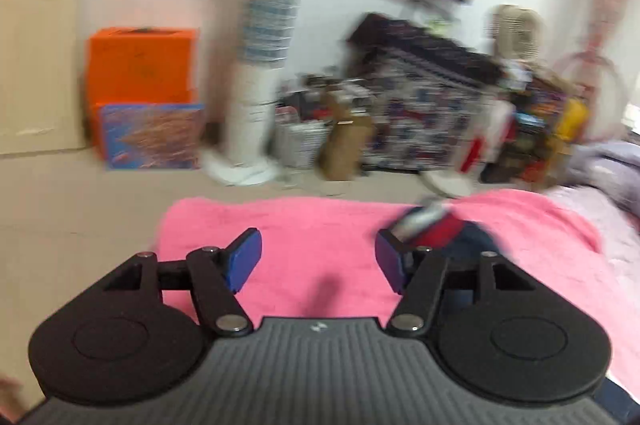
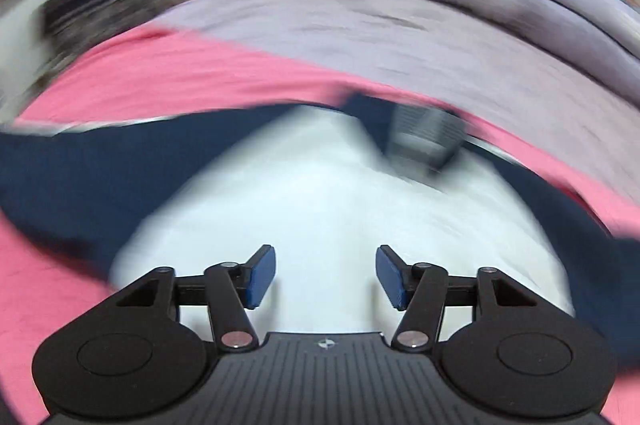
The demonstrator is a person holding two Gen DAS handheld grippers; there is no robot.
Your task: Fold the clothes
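Blue-padded left gripper [image 1: 318,259] hanging with jaws apart and empty over a pink towel [image 1: 320,225], right gripper [image 2: 326,275] likewise spread and gripping nothing, hovering over a white-and-navy garment [image 2: 320,193] lying on that pink towel, lilac bedding [image 2: 400,37] blurring beyond.

blanket [image 1: 320,225]: pink
garment [image 2: 320,209]: white body, navy sleeves
box [image 1: 140,61]: orange
bedding [image 2: 400,37]: pale lilac
jaw pads [image 2: 262,277]: blue
storage bag [image 1: 420,113]: busy red, white, blue print
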